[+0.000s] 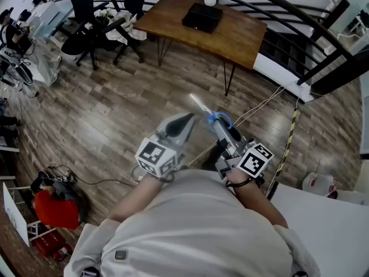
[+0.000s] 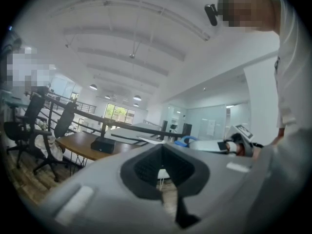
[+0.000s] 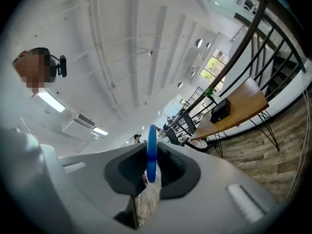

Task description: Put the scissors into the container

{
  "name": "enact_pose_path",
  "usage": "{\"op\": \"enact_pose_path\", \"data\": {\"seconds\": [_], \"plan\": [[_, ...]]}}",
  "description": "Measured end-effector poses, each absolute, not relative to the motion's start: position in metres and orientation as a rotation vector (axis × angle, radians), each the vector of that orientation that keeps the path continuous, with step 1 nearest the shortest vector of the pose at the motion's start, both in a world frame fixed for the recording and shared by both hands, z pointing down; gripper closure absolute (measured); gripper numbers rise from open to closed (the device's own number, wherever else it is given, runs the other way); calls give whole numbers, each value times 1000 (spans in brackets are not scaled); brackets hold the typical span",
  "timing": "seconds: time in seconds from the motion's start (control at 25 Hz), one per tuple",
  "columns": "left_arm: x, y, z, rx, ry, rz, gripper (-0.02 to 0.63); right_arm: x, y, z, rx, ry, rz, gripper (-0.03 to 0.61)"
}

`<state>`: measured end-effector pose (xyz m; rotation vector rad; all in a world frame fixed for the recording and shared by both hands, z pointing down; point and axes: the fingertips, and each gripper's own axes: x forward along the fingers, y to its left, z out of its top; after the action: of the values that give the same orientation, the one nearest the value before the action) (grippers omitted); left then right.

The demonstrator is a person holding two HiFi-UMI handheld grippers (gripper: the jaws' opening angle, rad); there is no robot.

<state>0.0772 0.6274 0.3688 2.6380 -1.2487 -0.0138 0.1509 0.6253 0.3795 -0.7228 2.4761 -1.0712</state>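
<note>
- In front of the person's chest, above a wood-plank floor (image 1: 115, 114), two hand-held grippers are held side by side, pointing away from the body.
- The right gripper (image 1: 218, 126) has its jaws almost together, clamped on the scissors (image 1: 202, 105). The blue handle ring stands edge-on between the pads, and the pale blades jut out past the tips, in the air.
- The left gripper (image 1: 185, 120) has its jaws drawn together to a point, with nothing between them.
- Further off stands a wooden table (image 1: 242, 36) with a black box (image 1: 202, 17) on it.
</note>
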Motion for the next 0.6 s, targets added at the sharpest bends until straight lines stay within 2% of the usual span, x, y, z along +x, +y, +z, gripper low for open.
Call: {"op": "enact_pose_path", "data": {"seconds": [0.6], "plan": [[197, 474, 359, 2639, -1298, -66, 611, 261, 465, 369, -644, 2535, -1062, 522]]}}
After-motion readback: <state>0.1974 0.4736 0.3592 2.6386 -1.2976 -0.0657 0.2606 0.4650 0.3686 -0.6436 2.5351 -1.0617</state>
